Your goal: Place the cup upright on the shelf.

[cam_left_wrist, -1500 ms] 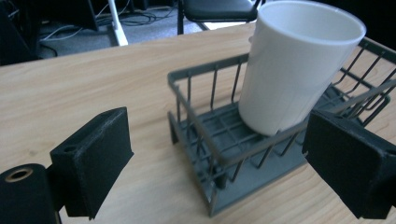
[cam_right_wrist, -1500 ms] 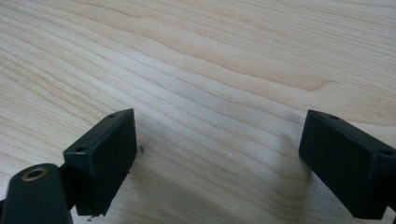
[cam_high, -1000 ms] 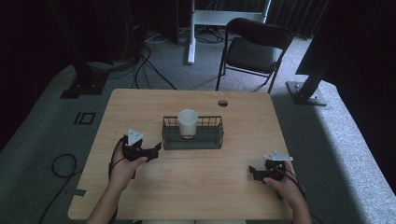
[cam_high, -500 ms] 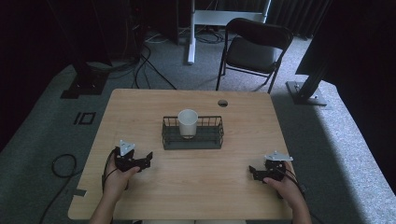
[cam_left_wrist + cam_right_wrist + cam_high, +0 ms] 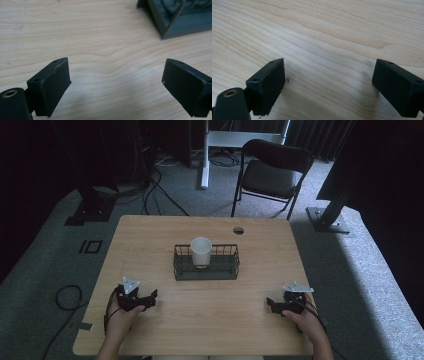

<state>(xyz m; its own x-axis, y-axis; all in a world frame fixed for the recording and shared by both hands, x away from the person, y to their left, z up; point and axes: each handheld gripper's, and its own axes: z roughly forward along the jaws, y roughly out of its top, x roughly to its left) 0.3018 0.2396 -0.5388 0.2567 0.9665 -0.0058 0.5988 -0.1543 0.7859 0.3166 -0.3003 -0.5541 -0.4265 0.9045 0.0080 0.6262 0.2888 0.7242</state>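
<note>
No writing or brand mark can be read on anything here. At the left of the high view, the left gripper (image 5: 150, 298) rests low at the near left part of the wooden counter (image 5: 150, 240), held in the person's left hand (image 5: 120, 312). Its fingers (image 5: 51, 83) stand wide apart with only bare wood between them. In the left gripper view, a corner of the dark wire basket (image 5: 175, 20) shows ahead and to the right of that gap, well apart from the fingers.

At the counter's middle, the basket (image 5: 206, 270) holds a white paper cup (image 5: 201, 251), upright in its left half.

At the near right, the right gripper (image 5: 271, 303) sits in the right hand (image 5: 305, 317), likewise well apart from basket and cup. Its fingers (image 5: 268, 83) also stand wide over bare wood, gripping nothing.
</note>
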